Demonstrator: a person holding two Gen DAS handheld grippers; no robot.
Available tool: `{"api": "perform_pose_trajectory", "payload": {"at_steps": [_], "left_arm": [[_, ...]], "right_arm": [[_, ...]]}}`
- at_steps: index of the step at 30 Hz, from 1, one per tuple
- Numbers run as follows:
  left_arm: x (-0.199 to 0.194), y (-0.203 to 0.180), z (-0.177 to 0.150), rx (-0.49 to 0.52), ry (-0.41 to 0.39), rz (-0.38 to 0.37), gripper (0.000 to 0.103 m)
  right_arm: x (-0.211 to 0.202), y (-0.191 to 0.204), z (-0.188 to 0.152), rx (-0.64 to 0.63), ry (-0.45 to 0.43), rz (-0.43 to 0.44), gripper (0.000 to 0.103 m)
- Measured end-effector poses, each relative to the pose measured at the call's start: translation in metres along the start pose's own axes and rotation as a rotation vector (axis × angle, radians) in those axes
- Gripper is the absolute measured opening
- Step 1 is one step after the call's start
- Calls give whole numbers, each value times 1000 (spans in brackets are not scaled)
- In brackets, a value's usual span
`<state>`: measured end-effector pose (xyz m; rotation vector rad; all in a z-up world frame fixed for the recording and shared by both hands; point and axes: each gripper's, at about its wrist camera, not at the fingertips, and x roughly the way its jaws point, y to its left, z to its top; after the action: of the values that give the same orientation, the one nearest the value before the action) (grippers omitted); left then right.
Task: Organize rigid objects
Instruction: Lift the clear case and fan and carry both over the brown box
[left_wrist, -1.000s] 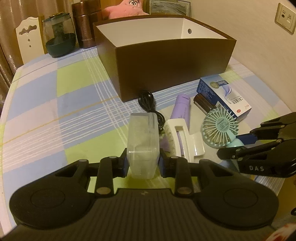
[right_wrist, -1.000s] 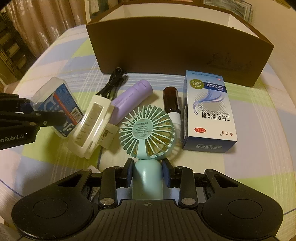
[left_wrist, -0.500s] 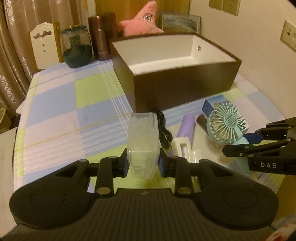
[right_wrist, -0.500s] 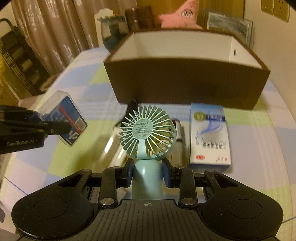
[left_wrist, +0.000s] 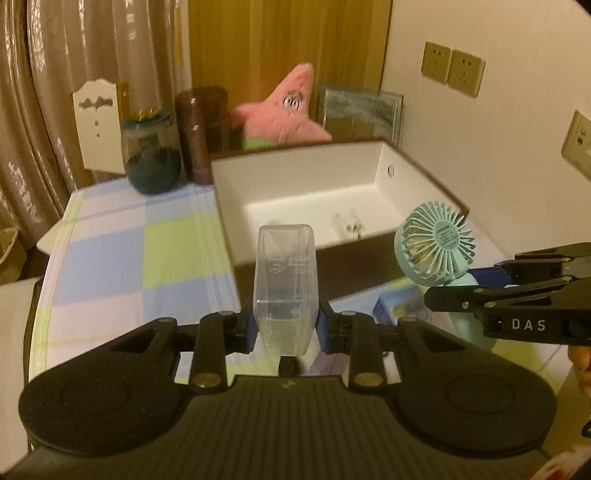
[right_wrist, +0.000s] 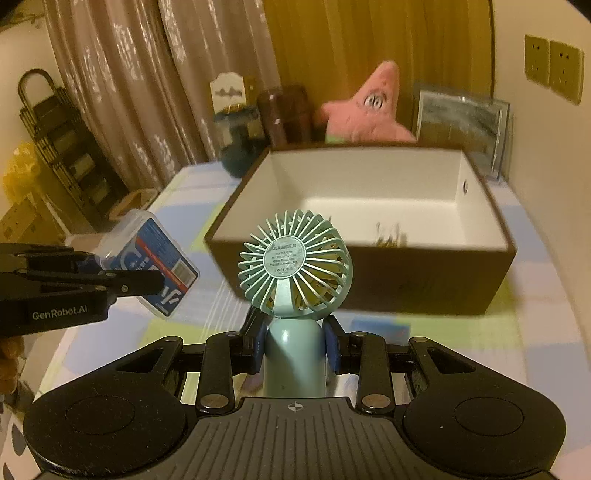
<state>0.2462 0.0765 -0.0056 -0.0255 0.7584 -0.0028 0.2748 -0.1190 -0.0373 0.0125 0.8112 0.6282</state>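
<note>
**Both grippers loaded, held above the table before the brown box**

Left gripper (left_wrist: 285, 329) comes first, its blue pads pressed against the two sides of a clear plastic case (left_wrist: 285, 288) that stands upright between them, raised off the checked tablecloth (left_wrist: 110, 254); seen from the right wrist, the same case shows a blue and red printed label and tilts away over the cloth's left part. Behind it, at the far left of the table, a dark glass jar (left_wrist: 152, 155) stands beside a brown cylinder (left_wrist: 197, 136); a pink star plush (left_wrist: 284, 110) leans further back; a framed picture (right_wrist: 461, 118) rests against the wall to its right. Centre and right, the brown box (right_wrist: 369, 280) sits open, white inside, with something small and blurred on its floor. Right gripper (right_wrist: 294, 350) is closed on the pale handle of a mint handheld fan (right_wrist: 294, 258); the fan head stands upright, just short of the box's near wall; a blue carton (left_wrist: 400, 302) lies on the cloth below it.
</note>
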Motion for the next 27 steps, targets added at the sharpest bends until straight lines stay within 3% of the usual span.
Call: {"api": "perform_pose_trajectory", "payload": {"at_steps": [14, 21, 27], "left_arm": [[49, -37, 79, -5, -60, 28, 28], [88, -48, 102, 8, -15, 37, 28], [127, -50, 110, -15, 74, 28, 28]], "right_arm": [[10, -71, 77, -18, -114, -17, 33], [37, -99, 103, -15, -118, -40, 33], [67, -122, 115, -8, -98, -66, 33]]}}
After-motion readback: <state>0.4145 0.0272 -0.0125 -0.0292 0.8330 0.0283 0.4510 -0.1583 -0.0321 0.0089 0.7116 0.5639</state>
